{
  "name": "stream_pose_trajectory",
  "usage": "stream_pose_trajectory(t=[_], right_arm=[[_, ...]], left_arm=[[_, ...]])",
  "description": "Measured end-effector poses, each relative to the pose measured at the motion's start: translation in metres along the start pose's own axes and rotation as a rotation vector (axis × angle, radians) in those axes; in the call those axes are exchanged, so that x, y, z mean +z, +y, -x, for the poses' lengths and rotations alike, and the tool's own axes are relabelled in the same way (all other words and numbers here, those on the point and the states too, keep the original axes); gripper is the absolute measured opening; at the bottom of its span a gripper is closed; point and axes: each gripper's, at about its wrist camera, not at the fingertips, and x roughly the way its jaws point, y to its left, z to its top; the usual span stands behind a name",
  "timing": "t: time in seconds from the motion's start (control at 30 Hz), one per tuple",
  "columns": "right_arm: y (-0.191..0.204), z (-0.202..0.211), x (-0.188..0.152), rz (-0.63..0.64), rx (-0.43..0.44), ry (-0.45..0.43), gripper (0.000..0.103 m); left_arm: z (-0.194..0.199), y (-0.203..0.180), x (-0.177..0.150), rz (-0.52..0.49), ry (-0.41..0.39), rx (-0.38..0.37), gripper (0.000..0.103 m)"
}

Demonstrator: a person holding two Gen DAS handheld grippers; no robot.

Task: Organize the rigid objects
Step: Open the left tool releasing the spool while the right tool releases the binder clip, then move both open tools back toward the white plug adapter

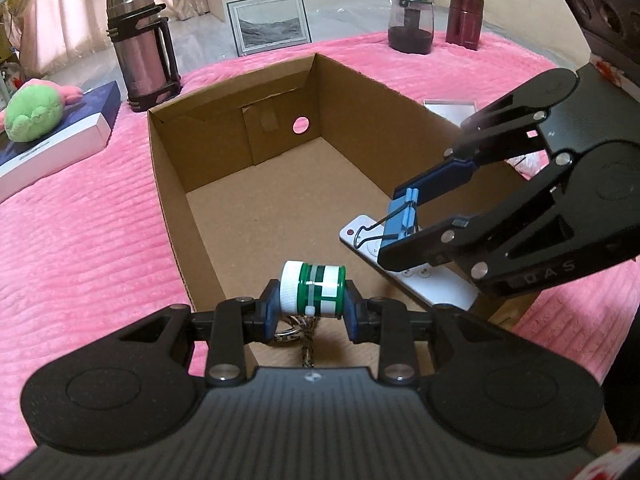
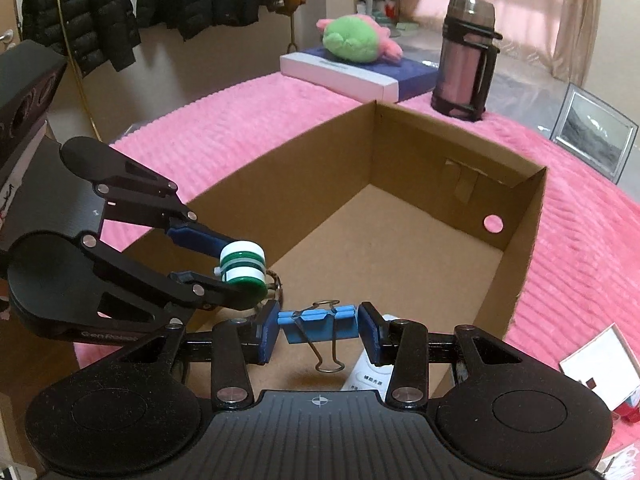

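Note:
An open cardboard box [image 1: 168,184] [image 2: 524,248] stands on the pink blanket. My left gripper [image 1: 310,304] [image 2: 240,268] is shut on a small green-and-white bottle [image 1: 314,289] [image 2: 243,265], held over the box's near end. My right gripper [image 2: 318,330] [image 1: 400,222] holds a blue binder clip [image 2: 318,325] [image 1: 401,222] between its pads, over the same end; the right pad looks slightly apart from the clip. A white remote [image 1: 404,270] [image 2: 368,378] lies in the box under the clip. A keyring with a braided cord [image 1: 298,334] lies under the bottle.
A steel thermos [image 1: 140,46] [image 2: 464,58], a framed picture [image 1: 270,22] [image 2: 592,132], a dark glass jar [image 1: 411,24] and a red canister [image 1: 464,20] stand beyond the box. A plush toy [image 1: 36,110] [image 2: 354,38] lies on a flat white-and-blue box [image 1: 52,140].

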Motion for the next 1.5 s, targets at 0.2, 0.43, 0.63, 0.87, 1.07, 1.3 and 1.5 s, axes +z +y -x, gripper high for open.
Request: stream_pose_trajectory(t=[0.2,0.43,0.63,0.87,1.07,1.3,1.5], right_arm=[[-0.001,-0.004,0.001,-0.014,-0.003,0.007,0.039],[-0.001,-0.004,0.0,-0.018,-0.006,0.007,0.039],[0.0,-0.004,0.0,-0.018,-0.003,0.008,0.039],[0.005,-0.005,-0.001,-0.01,0.002,0.012,0.039],[0.005,-0.004,0.0,-0.027,0.01,-0.004,0.039],[0.002,0.011,0.002,-0.053,0.004,-0.06,0.039],[0.002,0.045,-0.008,-0.117,-0.009,-0.141,0.039]], left_arm=[[-0.003,0.001,0.001,-0.008,0.008,-0.001,0.027],[0.002,0.001,-0.001,-0.004,-0.005,0.009,0.027],[0.015,0.006,-0.003,0.016,-0.043,0.025,0.027],[0.022,0.009,-0.004,0.029,-0.059,0.035,0.027],[0.025,0.01,-0.006,0.041,-0.069,0.038,0.027],[0.03,0.008,-0.008,0.078,-0.094,0.033,0.027],[0.045,0.0,-0.009,0.128,-0.138,0.029,0.027]])
